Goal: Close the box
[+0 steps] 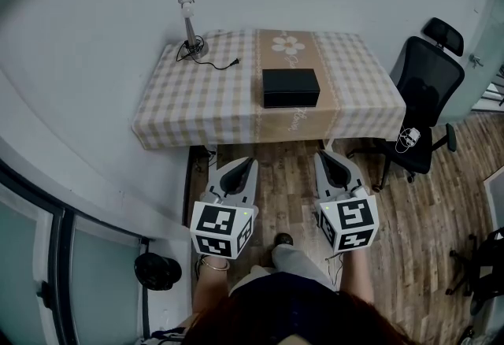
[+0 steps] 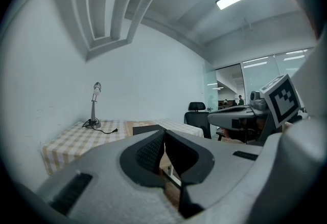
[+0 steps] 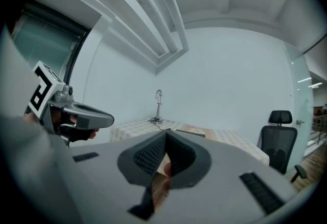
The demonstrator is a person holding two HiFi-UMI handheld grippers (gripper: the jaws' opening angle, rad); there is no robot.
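The black box (image 1: pixel 290 88) sits on the table (image 1: pixel 197 103) near its front edge. From your head view its lid looks flat and down, so it appears to lie closed as the task wants. Your left tool (image 1: pixel 248 164) and right tool (image 1: pixel 323 156) hang well short of the table, both clenched on nothing. If the lid is fully seated, I judge nothing is left to do.

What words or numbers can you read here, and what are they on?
None can be read.
Curly writing on the table runner, under its flower and on its front edge: too small to read.
No print shows on the black box.
The marker cubes: square patterns, no words.
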